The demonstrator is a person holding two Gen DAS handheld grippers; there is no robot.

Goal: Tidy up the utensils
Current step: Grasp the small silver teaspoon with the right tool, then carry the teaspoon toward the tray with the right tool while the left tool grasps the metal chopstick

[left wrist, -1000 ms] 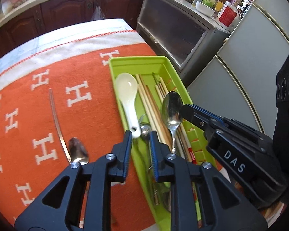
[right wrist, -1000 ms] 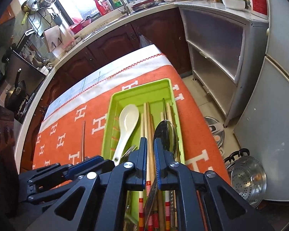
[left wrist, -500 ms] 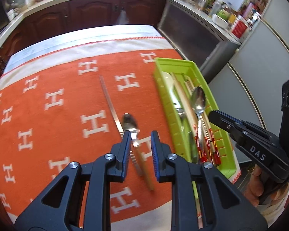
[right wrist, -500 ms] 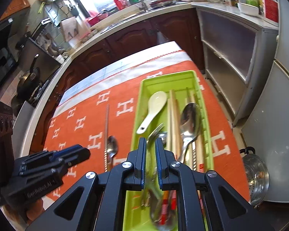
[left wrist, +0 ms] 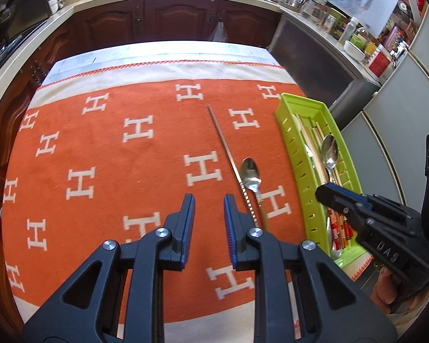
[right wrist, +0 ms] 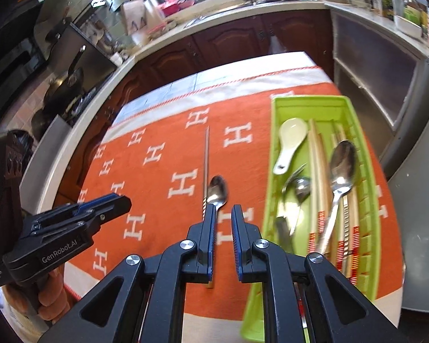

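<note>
Your left gripper (left wrist: pixel 209 200) tilts steeply down over the orange cloth (left wrist: pixel 105 154), its fingers (left wrist: pixel 189 214) parted by a narrow gap with only cloth showing between them and nothing pinched. Your right gripper (right wrist: pixel 222 213) angles down in much the same way beside it, and its jaws are opening with nothing between them; from the left wrist view its black body reaches in over the near end of the tray, and part of your hand (left wrist: pixel 386 288) shows under its handle. Just beyond both sets of fingertips, a small metal spoon (right wrist: pixel 218 193) lies loose on the cloth, bowl pointing away from you, its handle running back under the right gripper's left finger. Touching or just beside it lies a long thin metal chopstick (right wrist: pixel 206 154), stretching away from you across the white H pattern. To the right of them sits the green utensil tray (right wrist: pixel 309 101), lengthwise along the table's right edge. Inside it you have a white ceramic soup spoon (right wrist: pixel 289 143) at the far left, a fork (right wrist: pixel 291 197) nearer you, wooden chopsticks (right wrist: pixel 317 171) with red-striped ends down the middle, and a large metal spoon (right wrist: pixel 341 165) resting across them. Beyond the table, dark wooden kitchen cabinets (left wrist: pixel 183 20) run under a pale counter.
</note>
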